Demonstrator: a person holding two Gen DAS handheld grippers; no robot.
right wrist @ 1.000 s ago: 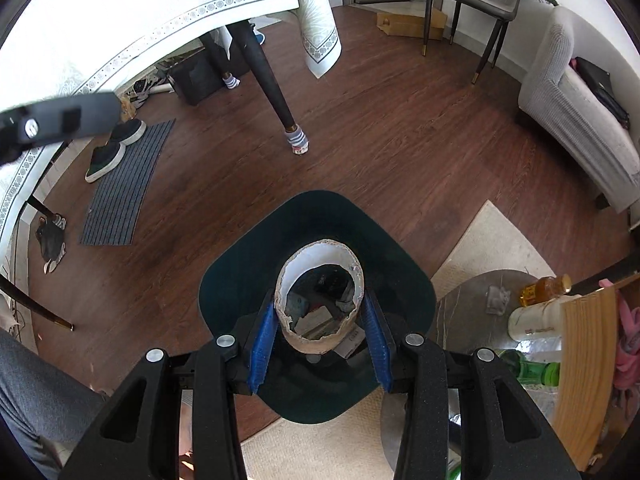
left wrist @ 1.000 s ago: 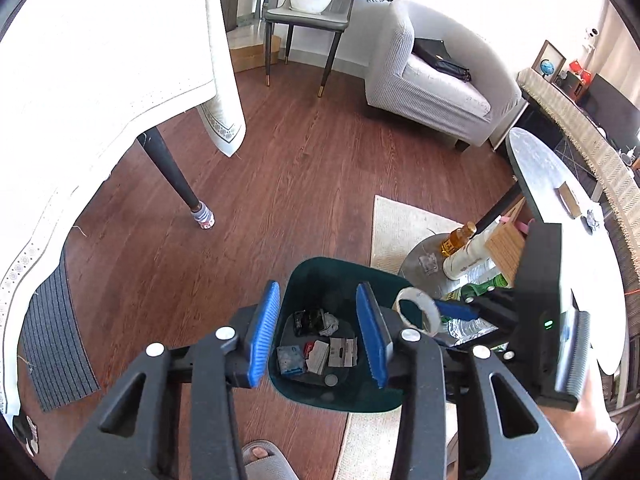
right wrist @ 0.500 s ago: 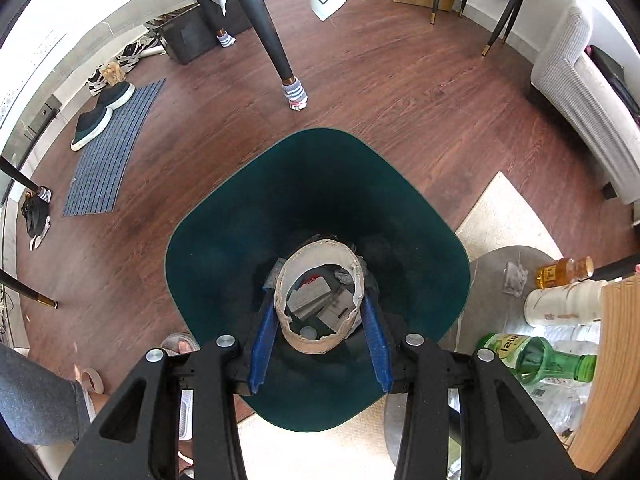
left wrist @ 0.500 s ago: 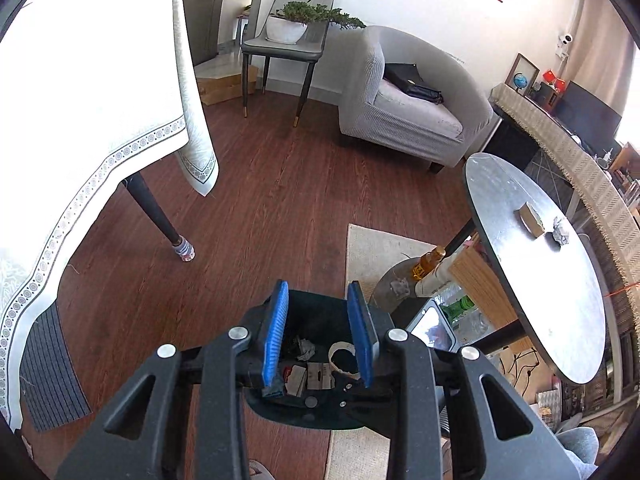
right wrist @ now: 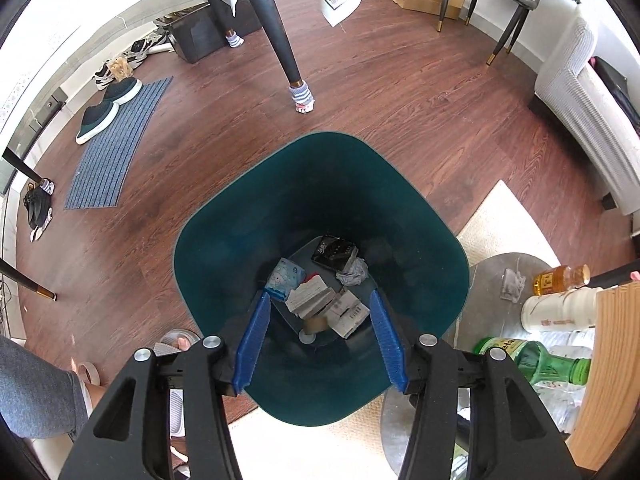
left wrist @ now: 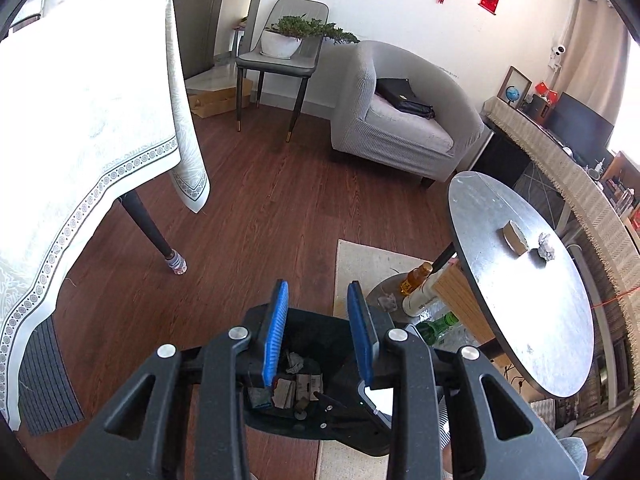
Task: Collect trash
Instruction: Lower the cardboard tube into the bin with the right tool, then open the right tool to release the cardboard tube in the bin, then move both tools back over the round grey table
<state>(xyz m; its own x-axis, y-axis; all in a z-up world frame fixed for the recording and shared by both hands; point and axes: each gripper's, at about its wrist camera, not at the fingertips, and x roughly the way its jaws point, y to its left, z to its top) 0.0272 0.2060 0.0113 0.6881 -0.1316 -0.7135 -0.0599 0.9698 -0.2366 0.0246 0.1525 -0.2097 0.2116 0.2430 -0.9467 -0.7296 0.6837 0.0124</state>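
In the right wrist view a dark green bin [right wrist: 248, 240] stands on the wood floor straight below me. Its bottom holds a black wrapper [right wrist: 334, 252], crumpled paper [right wrist: 352, 272], white boxes [right wrist: 312, 298] and a blue-white pack [right wrist: 286, 276]. My right gripper [right wrist: 319, 296] hangs over the bin's mouth, its jaws opening with nothing between the blue pads. In the left wrist view my left gripper [left wrist: 317, 285] stands open and empty above the same bin [left wrist: 320, 332]. A brown scrap [left wrist: 514, 236] and a paper ball [left wrist: 546, 246] lie on the round metal table [left wrist: 532, 312].
Right of the bin, a low round stand [right wrist: 496, 268] carries an amber bottle [right wrist: 560, 280], a white bottle [right wrist: 556, 314] and a green bottle [right wrist: 536, 360]. A table leg [right wrist: 280, 40] stands behind the bin. A person's sandalled foot [right wrist: 180, 342] is at its left, on the cream rug's edge.
The cardboard ring that my right gripper held is gone from its jaws, which now stand wider and lower over the bin. My left gripper rose, tilted up and narrowed slightly.
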